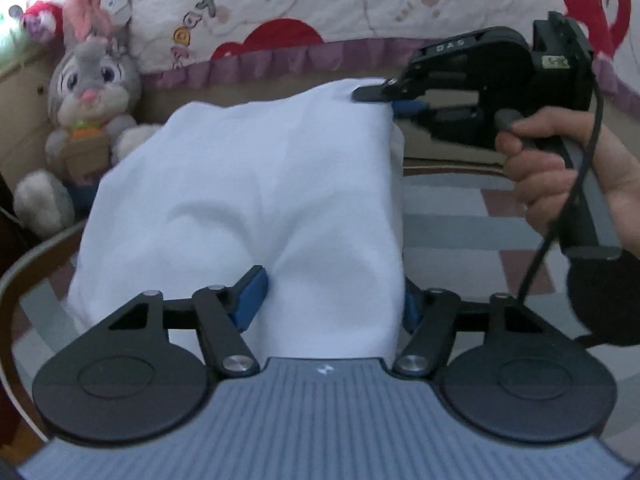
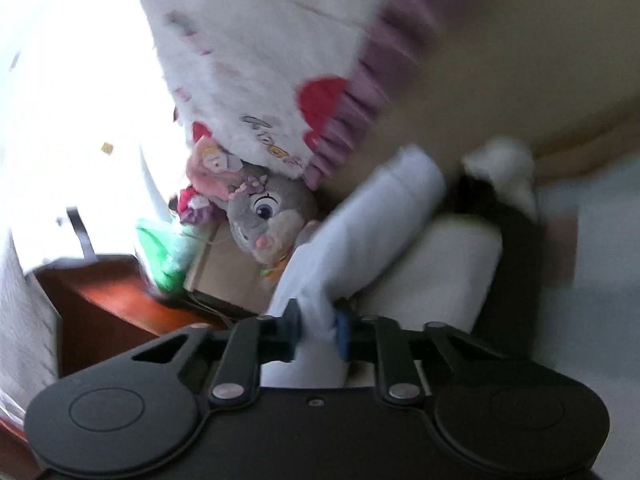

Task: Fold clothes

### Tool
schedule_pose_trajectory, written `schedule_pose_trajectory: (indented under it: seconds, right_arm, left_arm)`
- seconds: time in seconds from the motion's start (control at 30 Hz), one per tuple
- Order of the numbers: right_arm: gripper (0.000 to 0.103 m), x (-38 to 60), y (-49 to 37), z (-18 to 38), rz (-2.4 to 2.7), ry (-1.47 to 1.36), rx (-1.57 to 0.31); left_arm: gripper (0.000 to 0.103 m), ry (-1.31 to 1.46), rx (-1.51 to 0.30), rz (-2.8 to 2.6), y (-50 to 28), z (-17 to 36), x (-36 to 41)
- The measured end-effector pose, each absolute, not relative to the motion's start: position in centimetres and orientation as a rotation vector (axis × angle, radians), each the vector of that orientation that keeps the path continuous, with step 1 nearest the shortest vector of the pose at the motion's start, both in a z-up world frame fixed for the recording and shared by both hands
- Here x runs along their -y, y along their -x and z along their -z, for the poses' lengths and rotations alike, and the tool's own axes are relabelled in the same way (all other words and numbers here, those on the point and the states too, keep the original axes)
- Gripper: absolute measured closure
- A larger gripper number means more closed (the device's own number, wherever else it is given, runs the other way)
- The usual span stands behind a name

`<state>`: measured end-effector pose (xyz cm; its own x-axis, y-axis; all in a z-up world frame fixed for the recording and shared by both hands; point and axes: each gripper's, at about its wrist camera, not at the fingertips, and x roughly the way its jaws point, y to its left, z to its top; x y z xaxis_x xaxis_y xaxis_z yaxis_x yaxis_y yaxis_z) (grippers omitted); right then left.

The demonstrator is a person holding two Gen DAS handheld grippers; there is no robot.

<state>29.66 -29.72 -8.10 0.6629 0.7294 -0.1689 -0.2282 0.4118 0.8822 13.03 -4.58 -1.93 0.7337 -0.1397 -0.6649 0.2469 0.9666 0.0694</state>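
Observation:
A white garment (image 1: 248, 200) hangs lifted between my two grippers, above a striped bed cover (image 1: 472, 232). My left gripper (image 1: 332, 300) has the garment's near edge bunched between its blue pads and is shut on it. My right gripper (image 1: 384, 98) pinches the far upper corner of the garment in the left wrist view. In the right wrist view, which is tilted and blurred, my right gripper (image 2: 318, 330) is shut on a fold of the white garment (image 2: 360, 232).
A grey plush rabbit (image 1: 86, 120) sits at the left by the headboard, and it shows in the right wrist view (image 2: 268, 216). A white quilt with red hearts and purple frill (image 1: 320, 12) lies behind. A wooden nightstand (image 2: 104, 304) stands at the left.

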Motion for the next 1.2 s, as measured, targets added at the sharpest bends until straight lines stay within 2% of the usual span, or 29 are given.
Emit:
schedule_pose_trajectory:
  seconds: [0.07, 0.5, 0.57, 0.6, 0.73, 0.87, 0.93, 1.0, 1.03, 1.13, 1.2]
  right_arm:
    - [0.097, 30.5, -30.0, 7.3, -0.586, -0.971, -0.561]
    - [0.097, 28.7, -31.4, 5.4, -0.273, -0.67, -0.594]
    - [0.089, 28.6, -30.8, 5.2, -0.206, -0.645, -0.593]
    - [0.081, 29.0, -30.4, 5.0, -0.182, -0.66, -0.584]
    - [0.07, 30.6, -27.8, 3.7, -0.203, -0.759, -0.528]
    - [0.069, 29.2, -24.6, 1.4, -0.353, -0.655, -0.547]
    - [0.065, 27.7, -21.9, 0.1, -0.399, -0.556, -0.547]
    - [0.056, 26.4, -18.6, -1.0, -0.441, -0.47, -0.532]
    - [0.052, 25.8, -16.9, -1.5, -0.457, -0.431, -0.528]
    - [0.051, 24.8, -12.3, -3.2, -0.454, -0.402, -0.541]
    - [0.045, 24.4, -9.8, -4.4, -0.464, -0.412, -0.531]
  left_arm:
    - [0.039, -0.118, -0.722, 0.219, -13.0, 1.8, 4.0]
    - [0.039, -0.148, -0.729, 0.256, -12.7, 2.1, 5.4]
    - [0.039, -0.173, -0.75, 0.253, -12.1, 2.0, 5.6]
    - [0.038, -0.163, -0.766, 0.251, -11.8, 1.9, 5.3]
    - [0.036, -0.093, -0.842, 0.242, -10.5, 1.6, 4.0]
    - [0.035, 0.023, -0.984, 0.143, -9.4, 2.6, 2.6]
    - [0.031, 0.046, -1.005, 0.091, -8.6, 2.3, 2.3]
    - [0.02, 0.039, -0.99, 0.06, -7.8, 1.4, 2.5]
    - [0.018, 0.036, -0.982, 0.044, -7.4, 0.9, 2.6]
    - [0.016, 0.027, -0.959, -0.002, -6.1, -0.4, 2.9]
    - [0.011, 0.02, -0.943, -0.032, -5.2, -1.4, 3.1]
